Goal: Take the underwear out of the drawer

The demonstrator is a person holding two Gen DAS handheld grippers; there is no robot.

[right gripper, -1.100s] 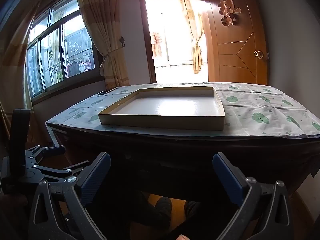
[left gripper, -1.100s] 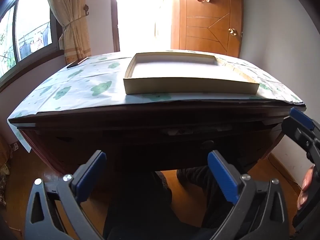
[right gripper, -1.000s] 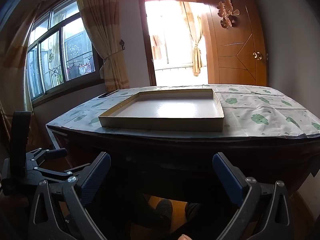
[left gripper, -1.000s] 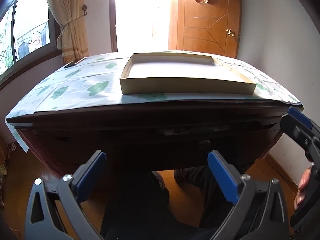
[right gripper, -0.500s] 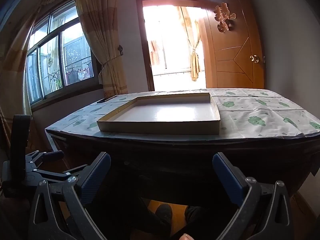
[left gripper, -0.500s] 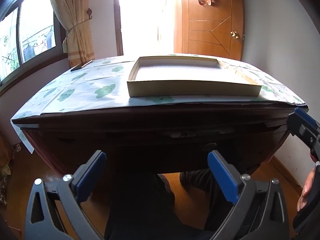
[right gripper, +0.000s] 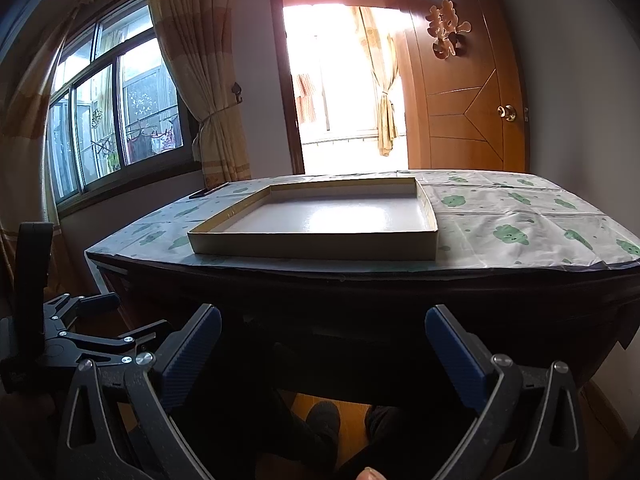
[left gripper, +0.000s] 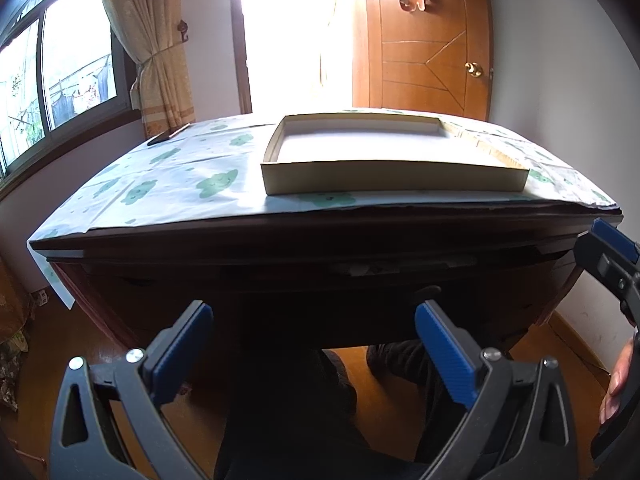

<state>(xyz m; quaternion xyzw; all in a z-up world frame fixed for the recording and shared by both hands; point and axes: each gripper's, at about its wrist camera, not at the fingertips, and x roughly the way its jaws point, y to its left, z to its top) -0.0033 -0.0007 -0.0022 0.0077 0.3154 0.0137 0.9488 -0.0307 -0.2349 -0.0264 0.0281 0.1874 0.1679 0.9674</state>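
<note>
I've got both grippers low in front of the table (left gripper: 168, 200), below its near edge. Left gripper (left gripper: 314, 344) is spread wide w/ nothing between the pads; right gripper (right gripper: 322, 346) same, wide and empty.

The drawer (left gripper: 400, 280) sits under the tabletop's near edge, towards the right, all in shadow. I think there's a small dark knob (left gripper: 428, 291) on its front, but can't confirm. A pale strip shows just above the front; could be fabric or paper, can't tell. Drawer looks shut, so the underwear isn't visible, presumably inside. Task not started, by my read.

Risks: front is so dark I could miss the knob and close on bare wood. Pads may slip off a small round knob. A skewed pull could jam the drawer. My knees sit right below it, so it may hit them.

Count: 1 table, 1 shallow cardboard tray (right gripper: 312, 236) near the middle of the top, 1 dark flat item (left gripper: 166, 135) at the far left corner, 2 grippers, 1 drawer that I can make out.
</note>
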